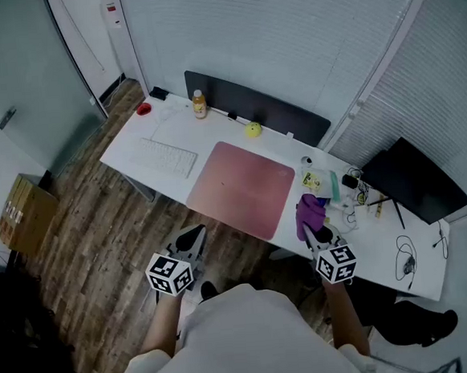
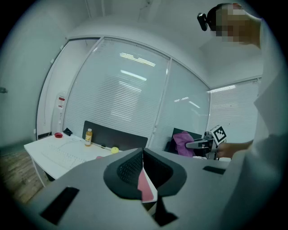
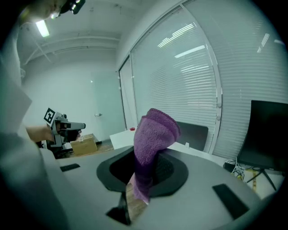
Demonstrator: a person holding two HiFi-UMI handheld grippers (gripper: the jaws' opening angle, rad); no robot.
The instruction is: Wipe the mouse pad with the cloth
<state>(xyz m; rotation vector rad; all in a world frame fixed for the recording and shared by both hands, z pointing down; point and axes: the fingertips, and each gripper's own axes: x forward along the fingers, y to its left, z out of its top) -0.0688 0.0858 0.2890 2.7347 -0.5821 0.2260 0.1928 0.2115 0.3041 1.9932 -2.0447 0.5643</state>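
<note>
A pink mouse pad (image 1: 242, 189) lies in the middle of the white desk (image 1: 138, 145). A purple cloth (image 1: 309, 213) hangs bunched just right of the pad's front right corner, with my right gripper (image 1: 316, 233) shut on it. In the right gripper view the cloth (image 3: 153, 134) stands up folded out of the jaws of the right gripper (image 3: 146, 167). My left gripper (image 1: 194, 236) is shut and empty, held over the floor just in front of the desk's edge, near the pad's front left corner. Seen from the left gripper (image 2: 143, 155), a strip of the pad (image 2: 145, 186) shows below the closed jaws.
A white keyboard (image 1: 165, 156) lies left of the pad. A bottle (image 1: 200, 104), a yellow ball (image 1: 252, 129) and a red object (image 1: 144, 109) sit along the back by a dark panel (image 1: 259, 107). Packets, cables and a black monitor (image 1: 414, 179) crowd the right end. On the floor at left stands a cardboard box (image 1: 26, 212).
</note>
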